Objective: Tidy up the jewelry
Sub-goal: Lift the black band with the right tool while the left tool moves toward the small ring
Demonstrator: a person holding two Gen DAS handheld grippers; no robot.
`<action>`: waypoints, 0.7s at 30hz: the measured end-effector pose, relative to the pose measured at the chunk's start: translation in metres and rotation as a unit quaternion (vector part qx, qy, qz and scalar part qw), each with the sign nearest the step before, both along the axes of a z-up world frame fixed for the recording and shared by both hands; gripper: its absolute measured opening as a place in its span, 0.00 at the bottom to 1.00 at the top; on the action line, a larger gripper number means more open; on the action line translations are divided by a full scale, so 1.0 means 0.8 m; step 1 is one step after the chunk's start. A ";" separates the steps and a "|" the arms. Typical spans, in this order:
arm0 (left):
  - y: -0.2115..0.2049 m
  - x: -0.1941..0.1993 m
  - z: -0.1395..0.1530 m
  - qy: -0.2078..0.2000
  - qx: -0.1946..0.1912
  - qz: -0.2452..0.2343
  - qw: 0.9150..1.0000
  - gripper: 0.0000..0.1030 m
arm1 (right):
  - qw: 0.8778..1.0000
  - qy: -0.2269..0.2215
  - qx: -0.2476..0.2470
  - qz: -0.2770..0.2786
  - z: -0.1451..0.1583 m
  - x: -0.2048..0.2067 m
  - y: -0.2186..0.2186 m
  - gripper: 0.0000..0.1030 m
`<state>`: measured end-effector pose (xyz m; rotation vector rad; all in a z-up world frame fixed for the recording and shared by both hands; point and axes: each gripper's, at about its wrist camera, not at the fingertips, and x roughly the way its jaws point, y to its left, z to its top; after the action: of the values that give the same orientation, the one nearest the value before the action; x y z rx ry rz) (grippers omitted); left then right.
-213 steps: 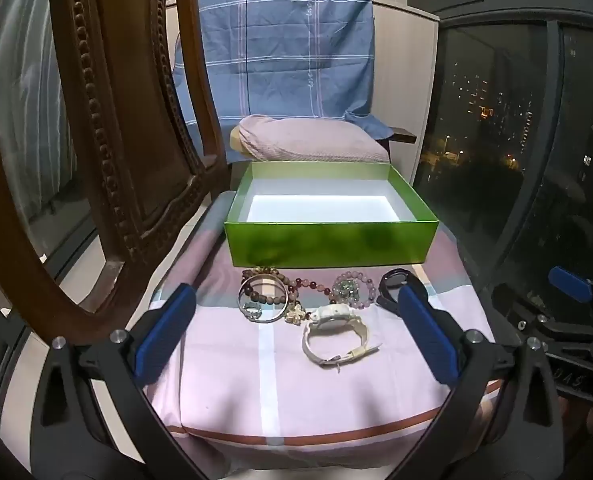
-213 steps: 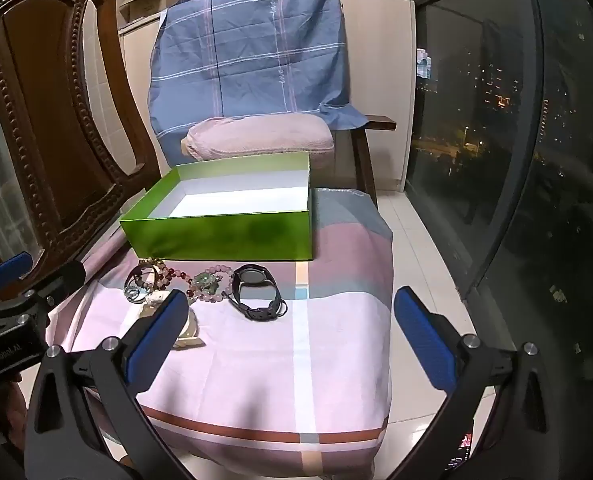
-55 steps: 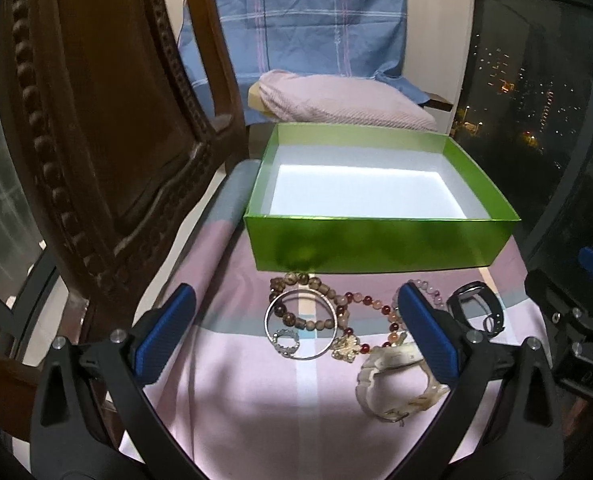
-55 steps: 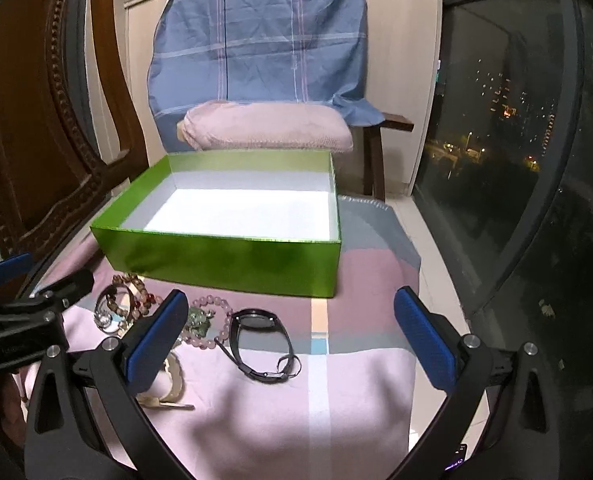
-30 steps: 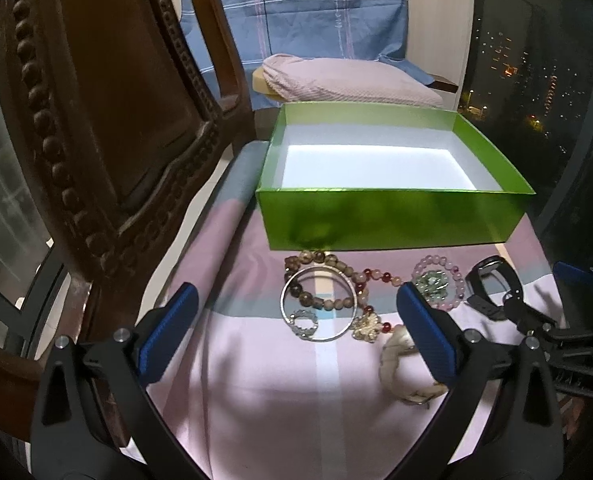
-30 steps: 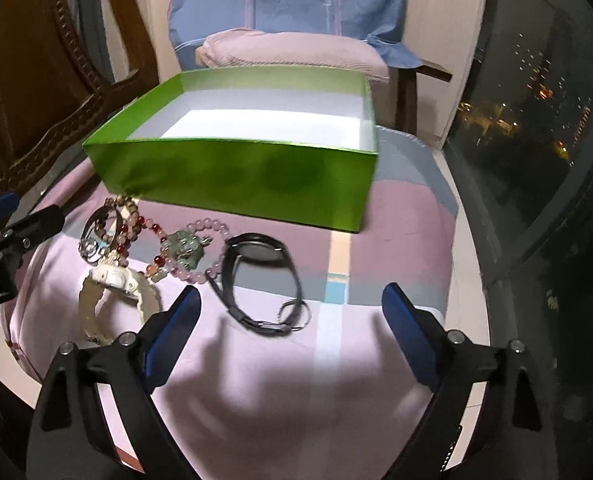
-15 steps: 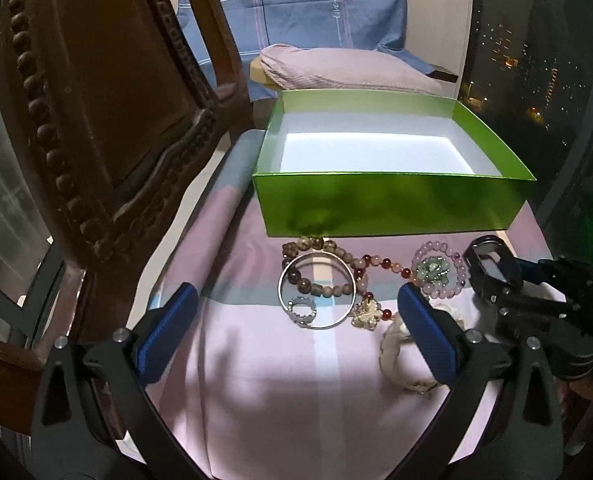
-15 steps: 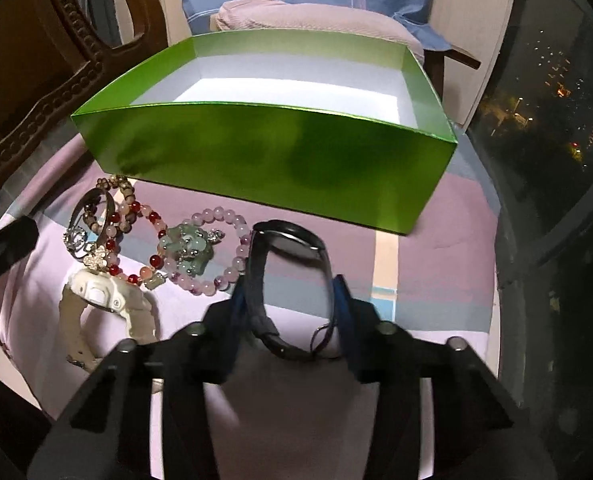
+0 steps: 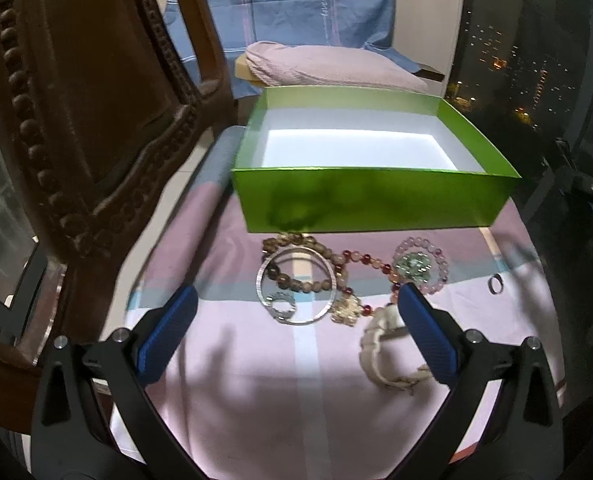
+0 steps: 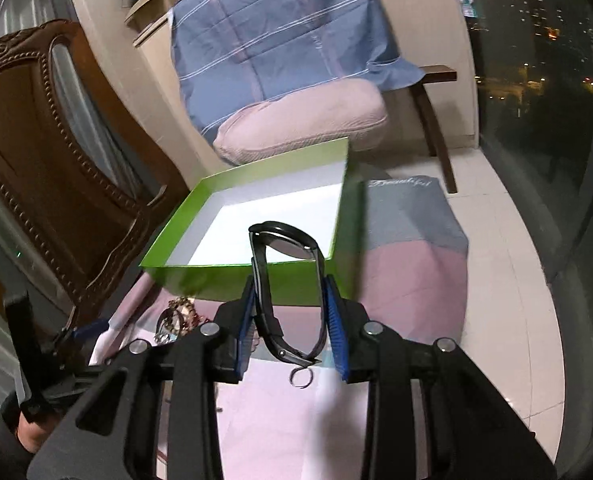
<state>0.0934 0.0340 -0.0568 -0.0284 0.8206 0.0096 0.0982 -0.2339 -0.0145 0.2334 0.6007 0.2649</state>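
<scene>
Item: black watch (image 10: 286, 288), pinched by its strap between closing blue pads of right gripper (image 10: 290, 330), raised near green box (image 10: 256, 268); left gripper (image 9: 296, 334) wide open, empty

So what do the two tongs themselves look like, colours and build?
Both look alike. The left tongs have matte black angular arms with cut-out slots, silver round screw heads at the joints and long blue ribbed pads. The right tongs show the same black frame, silver screws and blue pads. No cables visible.
</scene>
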 end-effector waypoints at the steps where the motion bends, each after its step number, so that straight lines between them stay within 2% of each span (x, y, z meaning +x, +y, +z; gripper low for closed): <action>1: -0.003 0.000 -0.001 0.001 -0.003 -0.004 1.000 0.96 | 1.000 0.002 -0.003 0.000 -0.001 0.001 0.001 0.32; 8: -0.030 -0.003 -0.008 0.009 -0.008 -0.039 0.999 0.96 | 0.999 0.005 -0.036 0.008 -0.004 -0.003 0.023 0.30; 12: -0.051 -0.005 0.002 -0.020 -0.019 -0.064 0.998 0.96 | 0.999 0.005 -0.035 0.002 -0.007 -0.001 0.020 0.30; 16: -0.105 -0.005 0.011 -0.035 -0.020 -0.115 0.993 0.96 | 0.999 -0.006 -0.033 -0.008 0.000 -0.002 0.013 0.30; 18: -0.144 0.000 0.007 -0.030 -0.008 -0.147 0.989 0.95 | 0.999 -0.008 -0.044 -0.011 0.001 -0.002 0.012 0.30; 21: -0.181 0.015 -0.011 -0.004 -0.006 -0.172 0.985 0.81 | 0.998 -0.007 -0.056 -0.019 -0.002 -0.004 0.007 0.31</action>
<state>0.1055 -0.1105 -0.0653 0.1018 0.8092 -0.3208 0.0952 -0.2285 -0.0157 0.1345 0.5939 0.1951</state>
